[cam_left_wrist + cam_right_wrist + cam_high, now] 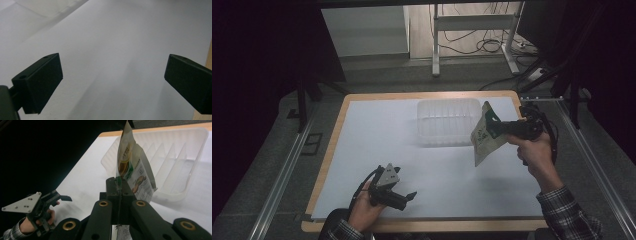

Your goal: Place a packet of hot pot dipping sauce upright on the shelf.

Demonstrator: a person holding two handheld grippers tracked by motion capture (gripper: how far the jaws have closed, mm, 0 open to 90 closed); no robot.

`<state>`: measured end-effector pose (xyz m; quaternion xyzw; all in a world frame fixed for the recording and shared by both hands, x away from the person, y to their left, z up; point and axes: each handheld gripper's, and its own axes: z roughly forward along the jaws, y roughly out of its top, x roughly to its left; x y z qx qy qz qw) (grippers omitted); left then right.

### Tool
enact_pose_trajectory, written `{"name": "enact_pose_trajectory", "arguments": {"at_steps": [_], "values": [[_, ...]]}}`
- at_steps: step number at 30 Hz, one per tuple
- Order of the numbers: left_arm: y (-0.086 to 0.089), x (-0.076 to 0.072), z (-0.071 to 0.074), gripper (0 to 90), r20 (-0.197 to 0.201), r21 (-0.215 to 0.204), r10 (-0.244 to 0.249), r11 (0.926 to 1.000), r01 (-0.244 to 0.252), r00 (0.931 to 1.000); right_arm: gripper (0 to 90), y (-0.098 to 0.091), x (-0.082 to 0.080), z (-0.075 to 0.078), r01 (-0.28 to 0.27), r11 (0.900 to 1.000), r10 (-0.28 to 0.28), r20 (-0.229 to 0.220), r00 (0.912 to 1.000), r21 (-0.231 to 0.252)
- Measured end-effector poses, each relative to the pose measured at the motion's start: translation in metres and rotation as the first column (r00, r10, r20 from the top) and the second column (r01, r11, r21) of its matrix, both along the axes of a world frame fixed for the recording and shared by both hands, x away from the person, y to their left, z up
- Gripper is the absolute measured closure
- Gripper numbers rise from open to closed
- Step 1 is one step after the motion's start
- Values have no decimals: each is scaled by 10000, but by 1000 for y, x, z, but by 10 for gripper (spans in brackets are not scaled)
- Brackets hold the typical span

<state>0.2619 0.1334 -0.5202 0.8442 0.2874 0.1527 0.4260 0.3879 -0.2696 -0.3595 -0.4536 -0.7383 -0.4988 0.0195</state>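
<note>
A flat snack pouch (484,135) with green print hangs in the air to the right of a clear ribbed plastic tub (447,121). My right gripper (490,126) is shut on the pouch's edge and holds it above the white table sheet (377,140). In the right gripper view the pouch (130,170) stands upright between the shut jaws, with the tub (180,167) behind it. My left gripper (404,192) rests low near the table's front edge, held by a hand. Its fingers (40,85) stand wide apart over bare sheet, with nothing between them.
The wooden table edge (427,95) frames the sheet. Metal rails (287,170) run along both sides of the table. A white desk frame (472,35) and cables lie on the floor behind. The left hand and its gripper (37,207) appear at the lower left of the right gripper view.
</note>
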Motion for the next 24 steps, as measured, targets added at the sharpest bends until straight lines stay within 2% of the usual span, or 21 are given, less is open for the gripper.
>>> {"name": "enact_pose_trajectory", "arguments": {"at_steps": [11, 24], "values": [[0, 0, 0, 14, 26, 55, -12, 10000, 12, 10000, 892, 3, 18, 7, 310, 9995, -310, 48, 9995, -74], [0, -1, 1, 14, 29, 41, -28, 10000, 28, 10000, 892, 15, 49, 7, 489, 9987, -490, -62, 9988, -172]]}}
